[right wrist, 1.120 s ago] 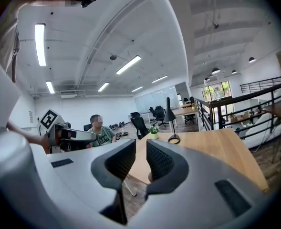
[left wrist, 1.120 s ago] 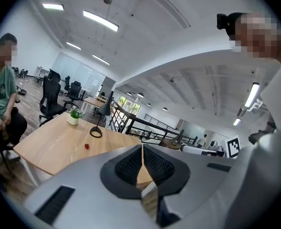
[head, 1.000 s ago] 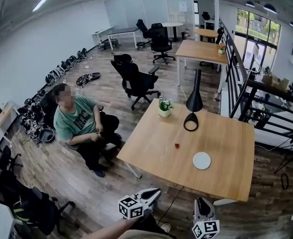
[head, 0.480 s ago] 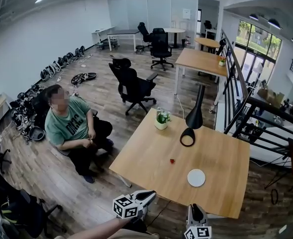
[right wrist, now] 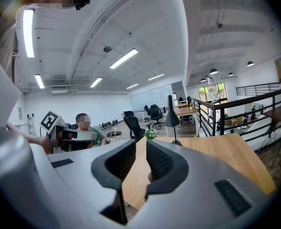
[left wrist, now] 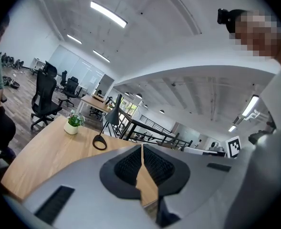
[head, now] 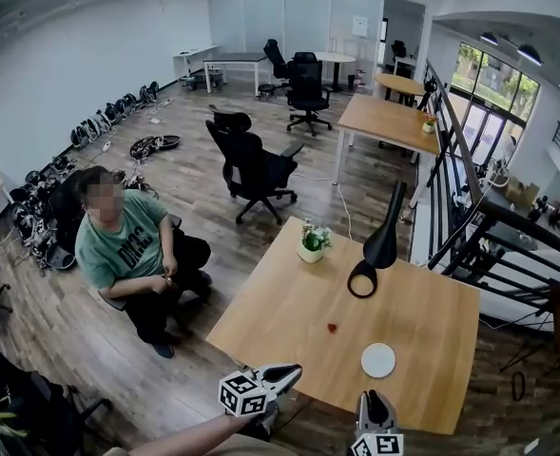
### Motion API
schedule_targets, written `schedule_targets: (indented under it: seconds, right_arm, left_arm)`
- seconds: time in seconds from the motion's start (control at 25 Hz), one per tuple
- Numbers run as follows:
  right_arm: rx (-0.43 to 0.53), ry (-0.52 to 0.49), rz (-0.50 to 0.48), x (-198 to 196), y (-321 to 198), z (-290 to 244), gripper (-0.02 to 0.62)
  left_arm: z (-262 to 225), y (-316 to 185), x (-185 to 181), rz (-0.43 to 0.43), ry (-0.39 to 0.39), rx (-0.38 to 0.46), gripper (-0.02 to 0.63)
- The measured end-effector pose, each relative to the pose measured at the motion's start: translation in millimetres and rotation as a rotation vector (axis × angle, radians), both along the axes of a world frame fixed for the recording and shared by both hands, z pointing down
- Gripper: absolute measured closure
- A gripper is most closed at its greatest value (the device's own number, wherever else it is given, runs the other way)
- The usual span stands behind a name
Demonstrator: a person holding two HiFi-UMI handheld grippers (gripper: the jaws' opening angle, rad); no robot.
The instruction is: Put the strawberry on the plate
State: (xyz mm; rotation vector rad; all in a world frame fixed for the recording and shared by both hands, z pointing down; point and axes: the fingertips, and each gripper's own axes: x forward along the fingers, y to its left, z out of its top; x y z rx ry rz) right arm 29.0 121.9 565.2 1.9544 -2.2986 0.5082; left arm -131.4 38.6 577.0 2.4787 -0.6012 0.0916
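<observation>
One broad rectangular surface of light wood [head: 432, 321] fills the middle of our head view. To its left we see a seated person in a green T-shirt [head: 118, 245], and beyond them a black swivel office chair [head: 253, 164]. On the far part of the surface stand a black desk lamp with a ring-shaped base [head: 379, 245] and a small green plant in a white pot [head: 311, 242]. We hold both tools at the near edge. The left gripper [head: 292, 373] has its fingers closed tip to tip on nothing. The right gripper [head: 375, 399] has its fingers a narrow slit apart, also empty. The round white plate [head: 378, 360] lies near the front edge. The small red strawberry [head: 333, 328] sits on the wood near the plate, to its left and a little farther back, not touching it and clear of both grippers.
</observation>
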Motion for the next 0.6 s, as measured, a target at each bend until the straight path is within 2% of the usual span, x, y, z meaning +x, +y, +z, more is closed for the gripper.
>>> schedule_targets:
  seconds: [0.16, 0.36, 0.6]
  right_arm:
    - [-0.018, 0.010, 0.026, -3.7, -21.1, 2.0, 0.543]
    - [-0.093, 0.059, 0.042, 2.1, -34.3, 32.0, 0.543]
    - [-0.052, 0.043, 0.066, -9.9, -70.4, 23.2, 0.543]
  left_arm:
    - [6.7, -23.6, -4.9, 0.020, 0.004, -0.014, 0.601]
    - [18.1, -51.0, -5.1, 0.056, 0.011, -0.027, 0.601]
    - [21.9, -82.4, -7.6, 0.084, 0.022, -0.029, 0.601]
